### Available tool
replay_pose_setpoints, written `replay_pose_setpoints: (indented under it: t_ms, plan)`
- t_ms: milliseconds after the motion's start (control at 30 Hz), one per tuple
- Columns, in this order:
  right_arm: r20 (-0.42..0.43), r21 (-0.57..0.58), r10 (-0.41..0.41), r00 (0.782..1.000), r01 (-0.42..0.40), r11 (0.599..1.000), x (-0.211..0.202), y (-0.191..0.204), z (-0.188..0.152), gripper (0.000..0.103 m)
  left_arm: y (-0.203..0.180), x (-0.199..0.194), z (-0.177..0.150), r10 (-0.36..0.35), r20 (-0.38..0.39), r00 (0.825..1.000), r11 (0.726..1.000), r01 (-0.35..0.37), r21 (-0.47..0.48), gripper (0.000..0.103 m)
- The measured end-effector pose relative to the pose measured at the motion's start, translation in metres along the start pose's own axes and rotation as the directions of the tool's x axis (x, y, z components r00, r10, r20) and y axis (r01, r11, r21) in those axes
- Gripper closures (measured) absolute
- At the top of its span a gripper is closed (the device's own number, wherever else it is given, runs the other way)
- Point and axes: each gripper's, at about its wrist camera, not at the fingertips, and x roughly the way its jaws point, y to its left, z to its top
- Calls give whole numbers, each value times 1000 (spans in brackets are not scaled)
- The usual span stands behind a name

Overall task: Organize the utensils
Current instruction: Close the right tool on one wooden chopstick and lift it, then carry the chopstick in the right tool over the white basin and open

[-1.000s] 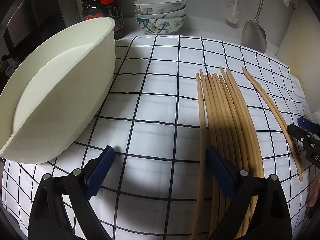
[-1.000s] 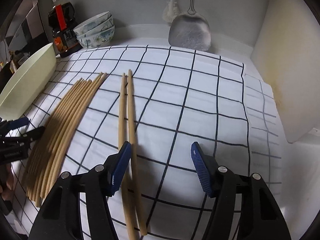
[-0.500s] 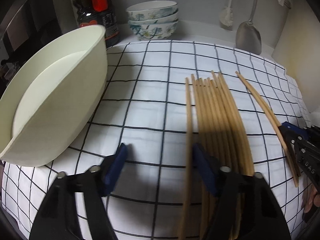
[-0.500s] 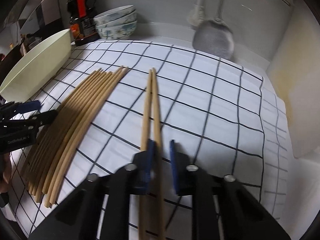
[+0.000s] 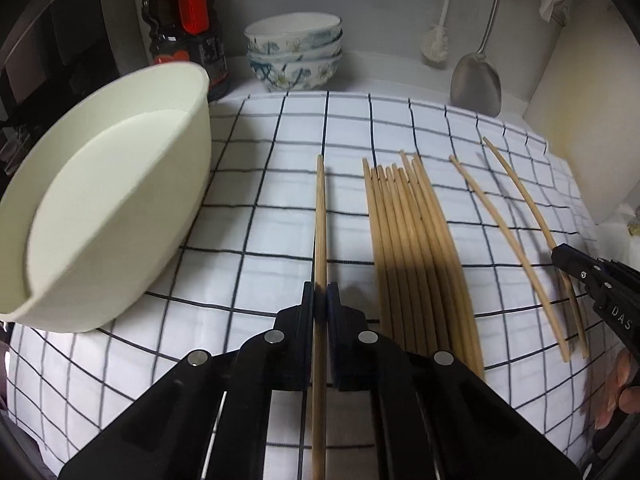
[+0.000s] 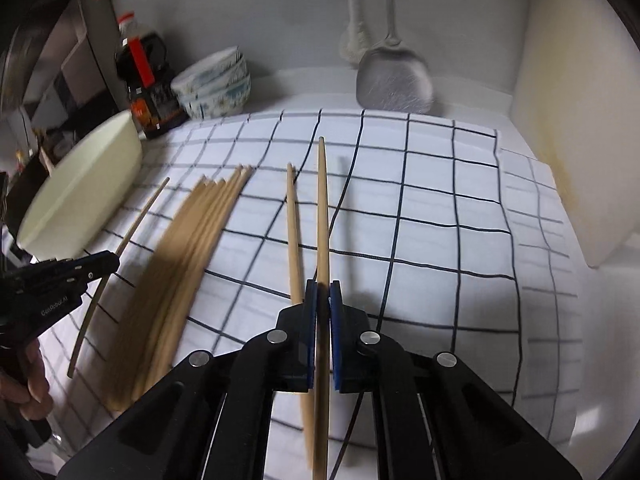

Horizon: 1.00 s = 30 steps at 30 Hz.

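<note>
My left gripper (image 5: 320, 300) is shut on one wooden chopstick (image 5: 320, 216), held above the checked cloth (image 5: 248, 216), left of the row of several chopsticks (image 5: 412, 248). My right gripper (image 6: 323, 296) is shut on another chopstick (image 6: 323, 208), lifted off the cloth. Its former partner chopstick (image 6: 295, 240) lies on the cloth just to the left. In the left wrist view the right gripper (image 5: 560, 258) appears at the right edge with its chopstick (image 5: 520, 188). In the right wrist view the left gripper (image 6: 108, 262) is at the left with its chopstick (image 6: 136, 220).
A cream basin (image 5: 100, 208) stands at the left of the cloth. Stacked floral bowls (image 5: 294, 56) and a dark sauce bottle (image 5: 186, 24) stand at the back. A metal spatula (image 5: 476, 80) and a brush (image 5: 434, 44) hang on the back wall. A white board (image 6: 576, 128) leans at the right.
Both grippers have closed, each on one chopstick, and lifted it off the cloth. The left chopstick has come away from the row; the right one has separated from its pair.
</note>
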Motion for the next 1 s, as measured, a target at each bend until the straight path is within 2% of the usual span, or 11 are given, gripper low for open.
replay_pose_setpoints:
  t_ms: [267, 500, 633, 733, 867, 1000]
  plan:
    - [58, 21, 55, 997, -56, 998, -43, 27, 11, 97, 19, -74, 15, -6, 76, 997, 1000, 4, 20, 96]
    - [90, -5, 159, 983, -160, 987, -69, 103, 34, 97, 81, -118, 25, 38, 119, 992, 999, -37, -11, 96]
    - [99, -34, 196, 975, -194, 980, -61, 156, 52, 97, 128, -120, 36, 47, 131, 990, 999, -44, -22, 96]
    - [93, -31, 229, 969, -227, 973, -49, 198, 71, 97, 166, -111, 48, 42, 102, 994, 999, -39, -32, 96]
    - [74, -47, 247, 966, -245, 969, -22, 253, 95, 97, 209, -94, 66, 26, 93, 995, 999, -23, -33, 96]
    - [49, -16, 260, 964, -260, 966, 10, 289, 113, 97, 237, -70, 82, 6, 81, 997, 1000, -5, -19, 96]
